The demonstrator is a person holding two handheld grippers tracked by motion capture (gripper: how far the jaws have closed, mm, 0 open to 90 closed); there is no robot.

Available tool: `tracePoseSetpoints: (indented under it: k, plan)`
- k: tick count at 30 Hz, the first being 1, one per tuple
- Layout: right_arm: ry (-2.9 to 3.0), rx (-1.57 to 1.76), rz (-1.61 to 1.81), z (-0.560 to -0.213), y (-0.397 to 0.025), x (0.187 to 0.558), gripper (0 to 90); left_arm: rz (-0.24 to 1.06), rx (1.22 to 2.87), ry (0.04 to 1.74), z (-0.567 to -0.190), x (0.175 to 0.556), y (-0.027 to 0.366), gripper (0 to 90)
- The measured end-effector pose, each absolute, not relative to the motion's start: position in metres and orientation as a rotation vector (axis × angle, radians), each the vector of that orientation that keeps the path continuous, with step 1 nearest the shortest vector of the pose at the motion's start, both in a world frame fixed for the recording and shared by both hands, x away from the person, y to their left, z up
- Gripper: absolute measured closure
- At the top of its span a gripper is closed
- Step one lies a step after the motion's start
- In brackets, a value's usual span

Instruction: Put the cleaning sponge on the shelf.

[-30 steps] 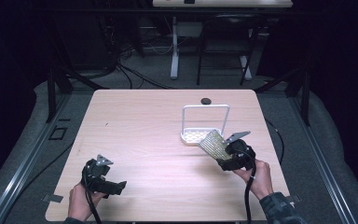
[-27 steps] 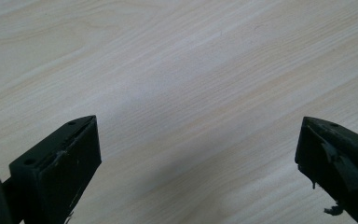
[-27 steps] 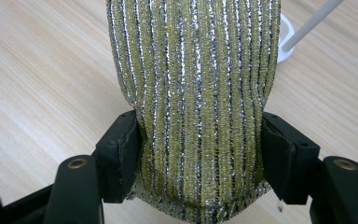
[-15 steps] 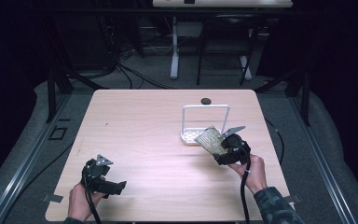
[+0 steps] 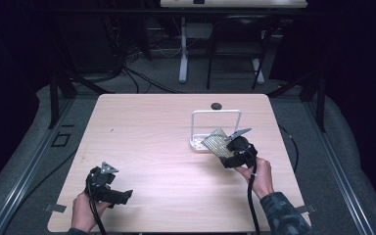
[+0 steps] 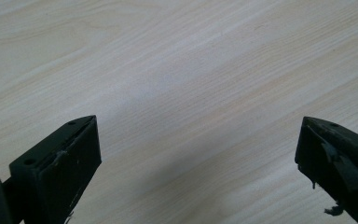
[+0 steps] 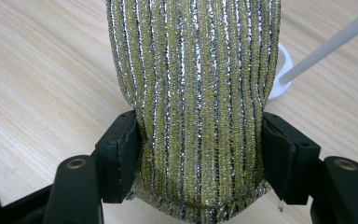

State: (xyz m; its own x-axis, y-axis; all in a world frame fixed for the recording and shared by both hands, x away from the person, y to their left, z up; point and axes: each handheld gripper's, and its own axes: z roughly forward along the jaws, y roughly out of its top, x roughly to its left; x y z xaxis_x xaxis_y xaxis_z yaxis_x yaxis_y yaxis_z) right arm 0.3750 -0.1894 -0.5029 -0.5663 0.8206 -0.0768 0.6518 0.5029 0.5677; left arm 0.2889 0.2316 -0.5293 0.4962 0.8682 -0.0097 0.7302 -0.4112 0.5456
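Observation:
A gold and silver striped scouring sponge (image 5: 217, 141) (image 7: 193, 93) is clamped between the jaws of my right gripper (image 5: 225, 152) (image 7: 198, 140), held just above the table at the right. It points toward a white wire rack (image 5: 215, 128), whose white bar (image 7: 328, 42) crosses the upper right of the right gripper view. My left gripper (image 5: 122, 197) (image 6: 198, 154) rests near the table's front left, open, with bare wood between its fingers (image 6: 65, 158).
A small black disc (image 5: 216, 105) lies behind the rack near the table's far edge. The wooden table (image 5: 147, 132) has wide bare room across its left and middle. Dark floor, cables and table legs surround it.
My right gripper has carried the sponge a little forward and left, toward the white rack. The left gripper has stayed put.

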Motion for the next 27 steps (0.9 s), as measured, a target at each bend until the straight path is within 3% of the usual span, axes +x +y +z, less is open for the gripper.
tracePoseSetpoints:
  k: [27]
  plan:
    - [2.326,1.322,0.635,-0.529,-0.164,0.411,33.8,0.374,2.256,1.313,-0.53,0.289,0.232,0.3]
